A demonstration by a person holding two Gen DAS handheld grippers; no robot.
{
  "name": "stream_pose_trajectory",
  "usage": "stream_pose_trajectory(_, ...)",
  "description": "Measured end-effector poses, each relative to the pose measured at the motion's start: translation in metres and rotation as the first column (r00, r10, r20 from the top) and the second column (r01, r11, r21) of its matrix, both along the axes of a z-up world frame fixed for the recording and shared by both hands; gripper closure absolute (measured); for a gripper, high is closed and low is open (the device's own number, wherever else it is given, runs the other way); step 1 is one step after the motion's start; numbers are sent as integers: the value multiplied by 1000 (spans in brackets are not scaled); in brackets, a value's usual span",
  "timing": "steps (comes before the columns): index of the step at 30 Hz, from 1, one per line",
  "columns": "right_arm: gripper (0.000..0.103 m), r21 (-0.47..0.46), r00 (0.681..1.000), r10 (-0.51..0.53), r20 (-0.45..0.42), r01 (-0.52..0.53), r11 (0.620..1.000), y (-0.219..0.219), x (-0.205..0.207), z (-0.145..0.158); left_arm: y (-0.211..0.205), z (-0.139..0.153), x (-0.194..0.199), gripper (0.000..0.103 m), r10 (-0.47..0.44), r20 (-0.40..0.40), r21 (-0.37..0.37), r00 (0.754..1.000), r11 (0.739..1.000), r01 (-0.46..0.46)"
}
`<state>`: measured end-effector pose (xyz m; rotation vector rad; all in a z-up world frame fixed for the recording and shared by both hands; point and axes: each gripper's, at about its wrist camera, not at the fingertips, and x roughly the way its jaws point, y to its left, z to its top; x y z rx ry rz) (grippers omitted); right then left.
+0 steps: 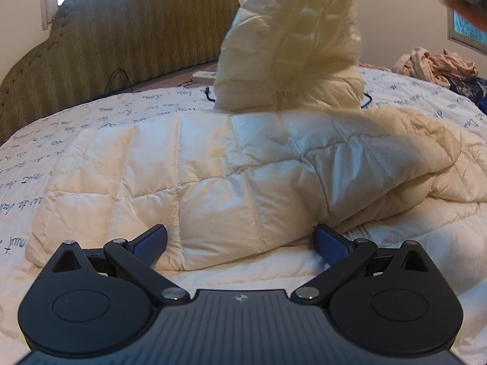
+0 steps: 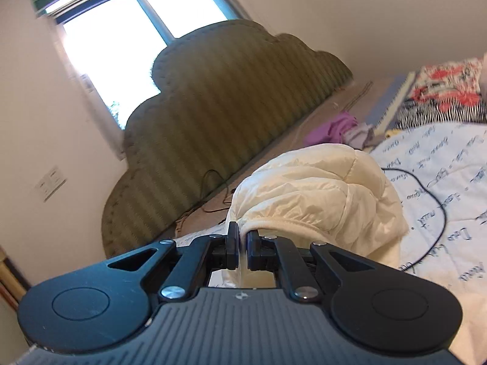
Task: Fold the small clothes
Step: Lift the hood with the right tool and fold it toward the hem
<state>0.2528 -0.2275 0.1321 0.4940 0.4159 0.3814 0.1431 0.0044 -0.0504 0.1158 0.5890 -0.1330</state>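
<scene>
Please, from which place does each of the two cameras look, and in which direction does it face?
Left wrist: sits low over the bed, behind the open left gripper, facing across the cream quilted jacket towards the green headboard; a blurred hand shows top right.
Right wrist: sits behind the right gripper, tilted, facing the headboard and window; its jaws are shut on the jacket's raised edge.
Shared: jacket, headboard, script-printed bedcover, black cable.
</scene>
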Motion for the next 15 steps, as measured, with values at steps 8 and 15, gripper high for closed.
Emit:
stream_pose_trajectory(8, 93, -49, 999, 38, 37, -36, 998, 4, -108, 4, 35, 54, -16, 0, 160, 100, -14, 982, 987, -160)
stream_pose_trajectory(15, 93, -79, 995, 94, 12, -93, 993, 29, -170, -37, 74, 78, -35, 0, 234, 72, -52, 970, 972, -230)
